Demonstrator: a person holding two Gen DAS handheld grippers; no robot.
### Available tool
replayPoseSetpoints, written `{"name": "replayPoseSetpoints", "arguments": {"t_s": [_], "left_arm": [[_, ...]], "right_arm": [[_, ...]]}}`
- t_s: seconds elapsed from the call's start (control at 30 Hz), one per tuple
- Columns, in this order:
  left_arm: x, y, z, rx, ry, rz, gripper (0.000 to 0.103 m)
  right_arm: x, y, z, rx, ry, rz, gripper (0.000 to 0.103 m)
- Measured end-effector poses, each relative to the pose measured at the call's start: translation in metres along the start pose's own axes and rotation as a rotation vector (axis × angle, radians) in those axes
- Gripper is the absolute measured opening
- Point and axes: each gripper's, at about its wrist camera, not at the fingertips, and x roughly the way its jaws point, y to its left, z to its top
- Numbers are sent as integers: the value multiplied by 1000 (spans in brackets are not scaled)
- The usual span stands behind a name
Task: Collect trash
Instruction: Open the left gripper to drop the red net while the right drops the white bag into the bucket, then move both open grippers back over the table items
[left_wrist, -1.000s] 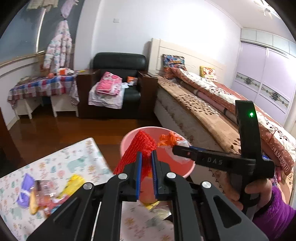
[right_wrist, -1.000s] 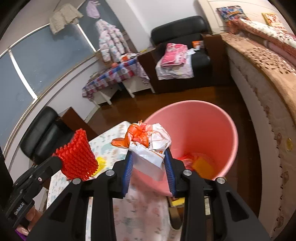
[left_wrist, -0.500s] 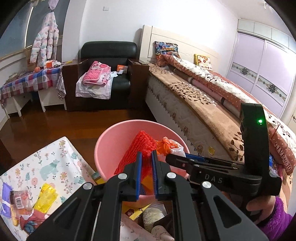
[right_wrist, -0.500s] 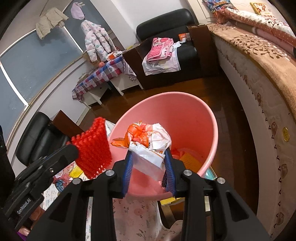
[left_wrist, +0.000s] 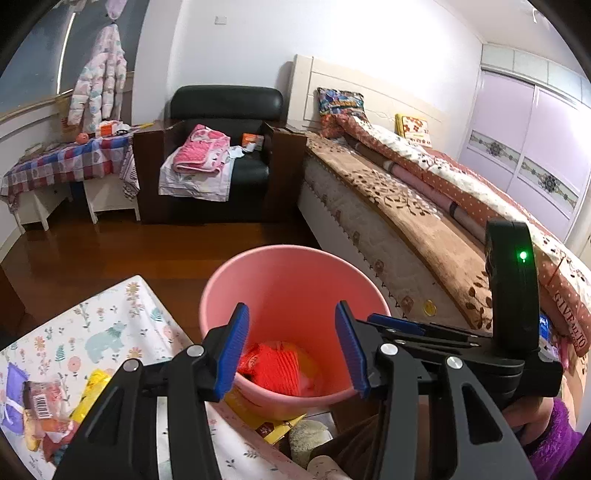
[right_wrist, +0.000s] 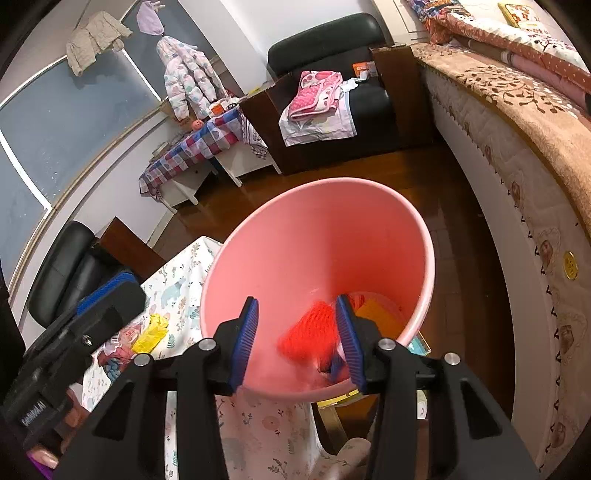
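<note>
The pink bin (left_wrist: 295, 266) stands beside the table, right under both grippers. My left gripper (left_wrist: 291, 347) is over its mouth with the jaws opening wide and nothing between them. The red mesh net (left_wrist: 277, 365) lies at the bottom of the bin. My right gripper (right_wrist: 295, 339) is also over the bin (right_wrist: 317, 229), jaws opening, pads pressing on nothing. Past the right gripper, the red net (right_wrist: 310, 332) shows as a blur inside the bin. The crumpled white and orange wrapper is out of sight.
The floral-cloth table (left_wrist: 110, 332) carries a yellow wrapper (left_wrist: 92, 387), a barcoded packet (left_wrist: 44, 395) and a purple packet (left_wrist: 14, 398). The bed (left_wrist: 424, 229) runs close along the right of the bin. A black armchair (left_wrist: 221, 110) stands at the back.
Both grippers came over the bin and opened. The red net left the left gripper and fell into the bin. The white and orange wrapper is gone from the right gripper.
</note>
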Motion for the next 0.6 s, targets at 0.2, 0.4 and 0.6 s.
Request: {"name": "replayPoseSetpoints", "arguments": {"t_s": [0.2,0.4,0.6], "left_arm": [[-36,15,1,-19,-55,48,48],[-79,39,-8,-61,-97,130,48],[-129,77,-28,-124,-138,239,48]], "right_arm": [[-13,16,-2,-26,-36,23,44],[-27,42,-8,-88,-75,58,44],[-31,73,-18,-139,-68,122,44]]}}
